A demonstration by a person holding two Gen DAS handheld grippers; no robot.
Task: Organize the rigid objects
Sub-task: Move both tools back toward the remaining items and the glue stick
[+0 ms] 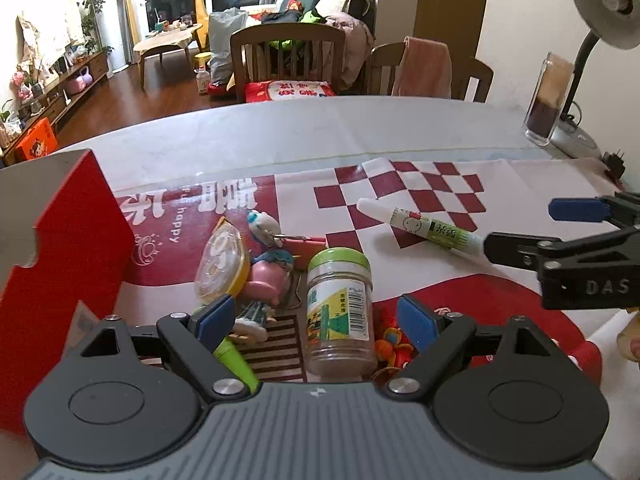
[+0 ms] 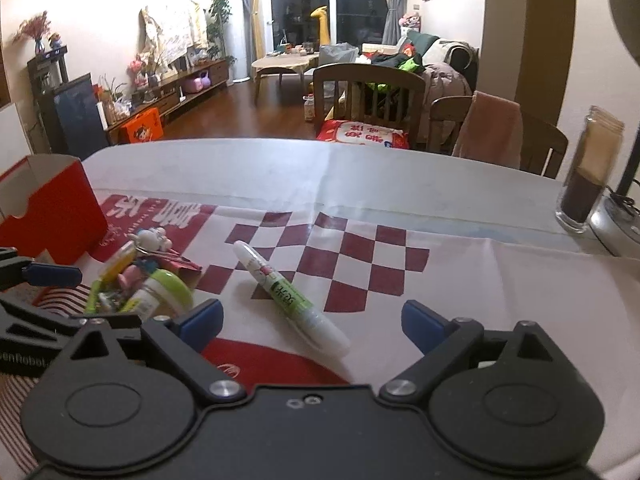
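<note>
Two grippers work over a table covered with red-and-white printed paper. In the left wrist view, the left gripper has its blue-padded fingers spread wide, with a green-lidded spice jar standing upright between them; neither pad visibly touches it. Just left of the jar lie a yellow-rimmed round case, tilted on edge, and a pink-and-blue figurine. A red cardboard box stands open at the left. A white glue pen lies on the checkered print, its far end just beside the right gripper, which enters from the right.

In the right wrist view, the right gripper is also spread wide and holds nothing; the glue pen lies slantwise on the paper ahead of it, between the fingers' lines. The spice jar and toys cluster at left, near the red box. A tall glass jar stands at the far right.
</note>
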